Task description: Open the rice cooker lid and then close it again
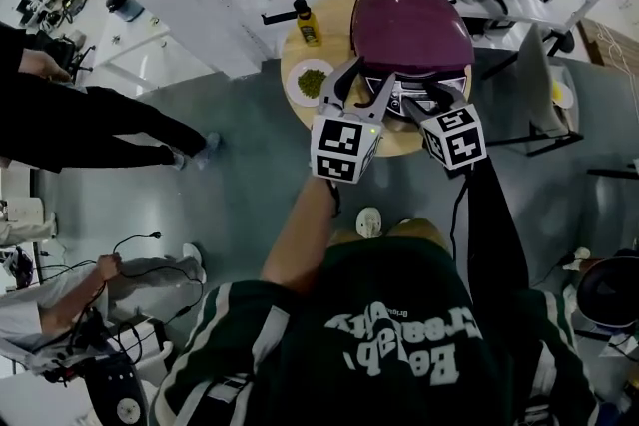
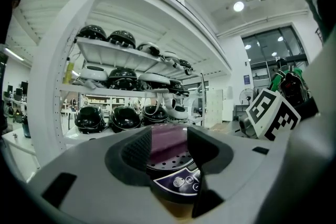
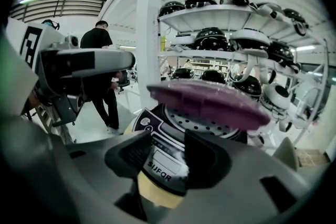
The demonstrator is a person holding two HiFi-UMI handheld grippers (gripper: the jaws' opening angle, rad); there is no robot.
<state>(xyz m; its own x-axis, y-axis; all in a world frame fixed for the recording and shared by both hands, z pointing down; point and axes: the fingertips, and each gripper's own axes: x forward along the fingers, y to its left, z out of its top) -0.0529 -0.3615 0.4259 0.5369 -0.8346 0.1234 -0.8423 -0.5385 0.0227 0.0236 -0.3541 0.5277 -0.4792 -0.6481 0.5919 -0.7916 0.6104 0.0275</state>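
Observation:
The rice cooker stands on a round wooden table (image 1: 296, 47), its purple lid (image 1: 409, 27) raised partway. In the right gripper view the lid (image 3: 210, 102) hangs over the perforated inner plate (image 3: 202, 124), above the front control panel (image 3: 161, 159). My left gripper (image 1: 364, 83) is at the cooker's front left, jaws apart, with the lid (image 2: 168, 139) and panel (image 2: 181, 182) showing between them. My right gripper (image 1: 431, 101) is at the front right, also open, its jaws on either side of the panel. Neither grips anything.
A yellow bottle (image 1: 308, 23) and a white plate of green beans (image 1: 311, 81) share the table's left side. Shelves of dark helmets (image 2: 113, 118) stand behind. People stand at left (image 1: 90, 120); a person in black (image 3: 102, 76) is beyond the left gripper (image 3: 84, 63).

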